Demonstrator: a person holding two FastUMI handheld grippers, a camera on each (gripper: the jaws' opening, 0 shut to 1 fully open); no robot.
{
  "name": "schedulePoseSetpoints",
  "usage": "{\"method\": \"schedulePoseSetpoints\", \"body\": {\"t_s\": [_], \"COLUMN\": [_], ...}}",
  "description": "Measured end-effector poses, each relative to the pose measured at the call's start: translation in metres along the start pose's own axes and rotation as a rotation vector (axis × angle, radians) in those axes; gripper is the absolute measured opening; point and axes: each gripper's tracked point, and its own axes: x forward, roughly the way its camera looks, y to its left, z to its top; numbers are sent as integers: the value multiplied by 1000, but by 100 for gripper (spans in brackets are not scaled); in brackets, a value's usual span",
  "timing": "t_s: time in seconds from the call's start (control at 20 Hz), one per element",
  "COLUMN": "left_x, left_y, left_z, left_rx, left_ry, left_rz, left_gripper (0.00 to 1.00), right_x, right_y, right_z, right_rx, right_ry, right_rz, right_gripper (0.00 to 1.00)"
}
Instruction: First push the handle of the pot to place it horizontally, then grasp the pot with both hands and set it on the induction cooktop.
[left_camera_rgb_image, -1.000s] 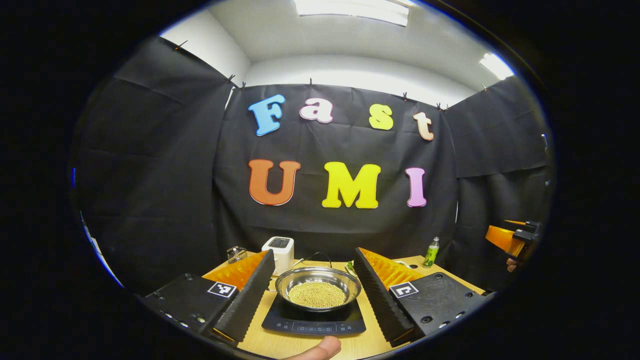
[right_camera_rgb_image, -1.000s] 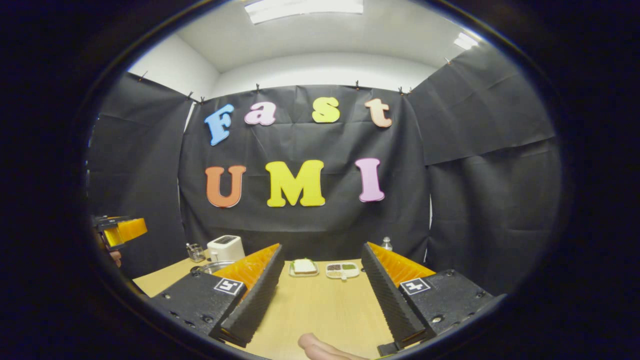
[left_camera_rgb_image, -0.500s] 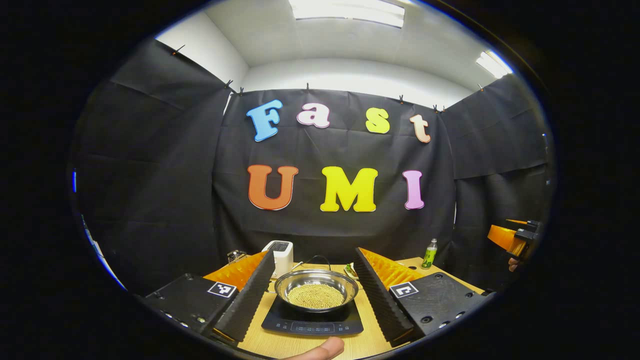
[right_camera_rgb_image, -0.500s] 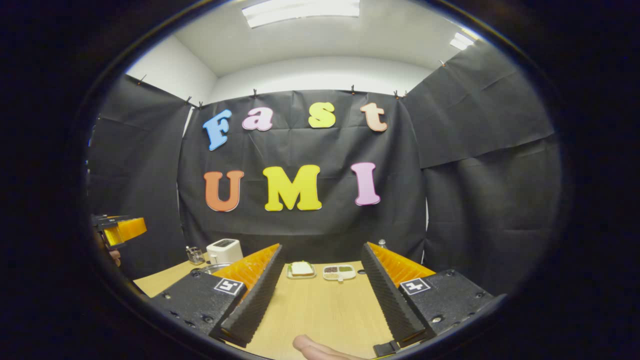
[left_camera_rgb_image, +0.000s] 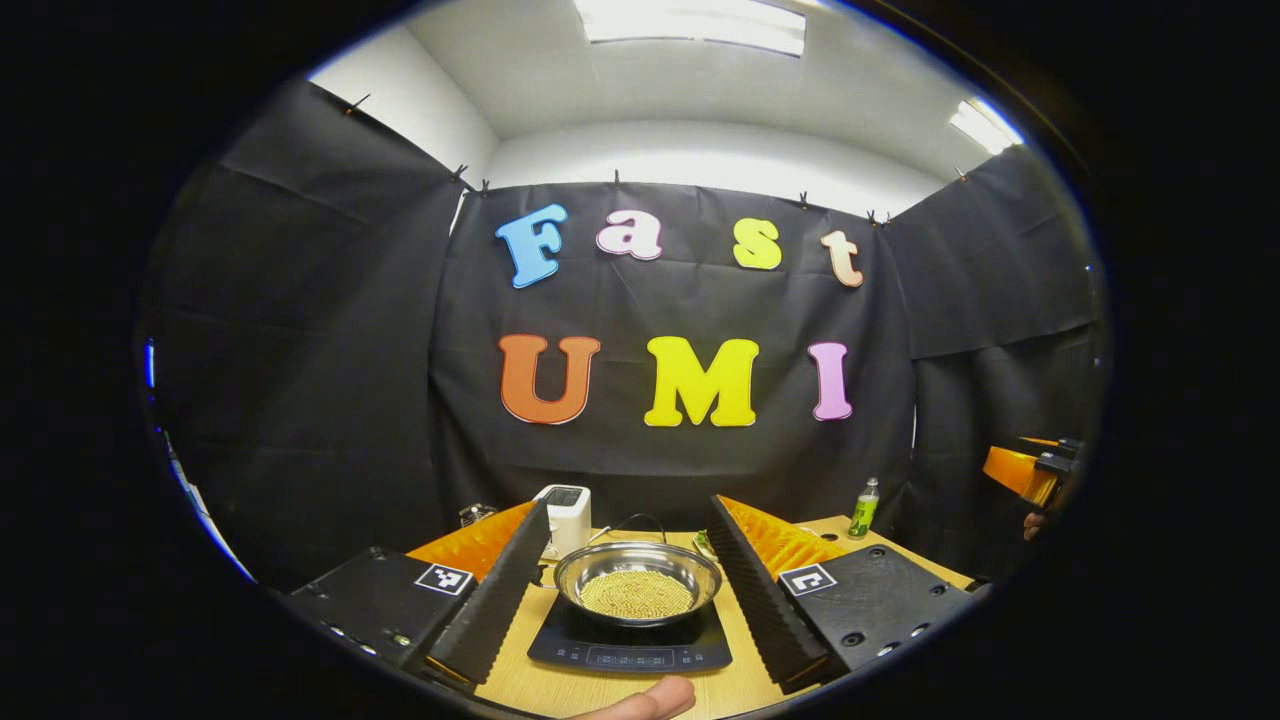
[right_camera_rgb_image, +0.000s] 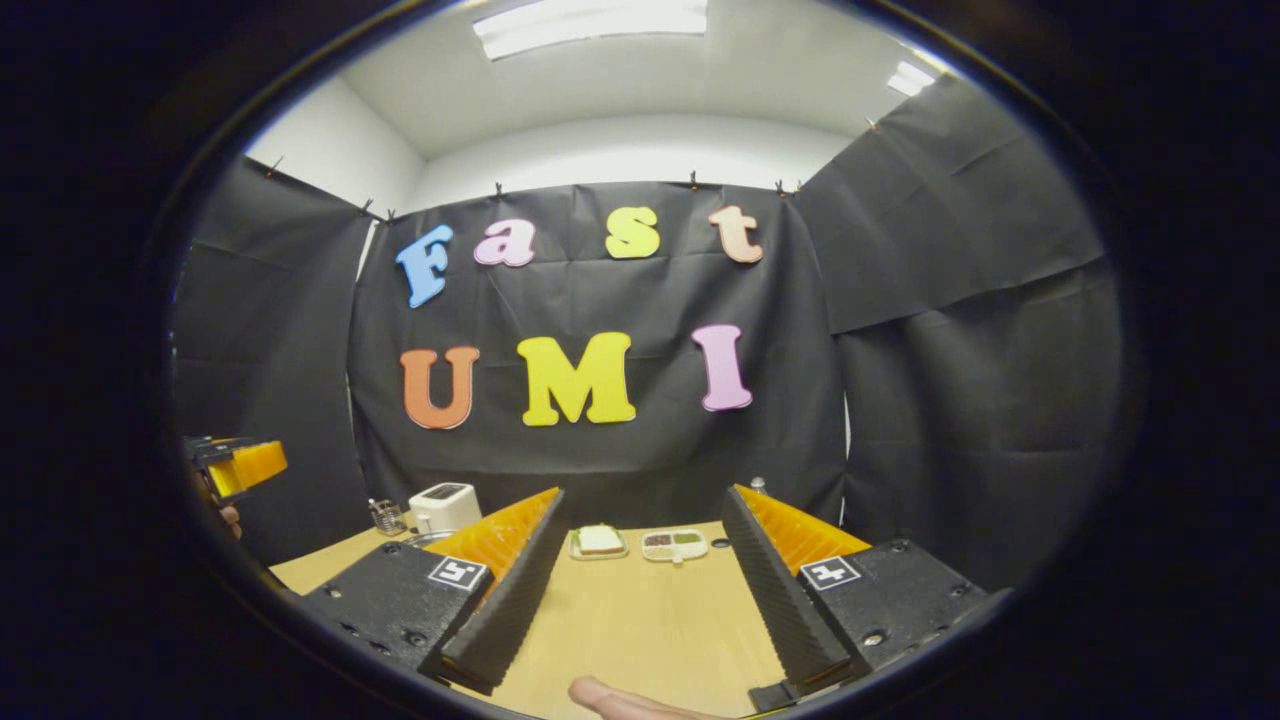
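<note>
Both cameras ride low over the tabletop (right_camera_rgb_image: 640, 620), level and facing the black back wall, each looking out between its own spread jaws. The left gripper view stands near the pot (left_camera_rgb_image: 638, 582) on the induction cooktop (left_camera_rgb_image: 630, 645), dead ahead. The right gripper view faces bare wood, with two small food trays (right_camera_rgb_image: 640, 543) farther back. Both views share the wall and the white toaster (right_camera_rgb_image: 445, 506). Each catches the other gripper at its edge: the right gripper (left_camera_rgb_image: 1030, 470) in the left gripper view, the left gripper (right_camera_rgb_image: 235, 465) in the right gripper view.
</note>
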Motion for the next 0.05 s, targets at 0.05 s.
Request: {"method": "schedulePoseSetpoints", "body": {"t_s": [0.05], "left_x": [0], "left_y": [0], "left_z": [1], "left_rx": [2], "left_ry": [-3], "left_rz": [-1], "left_gripper": [95], "right_x": [1], "right_y": [0], "right_z": [0], "right_rx": [6], "right_ry": [1], "right_rz": [0], "right_gripper": [99]}}
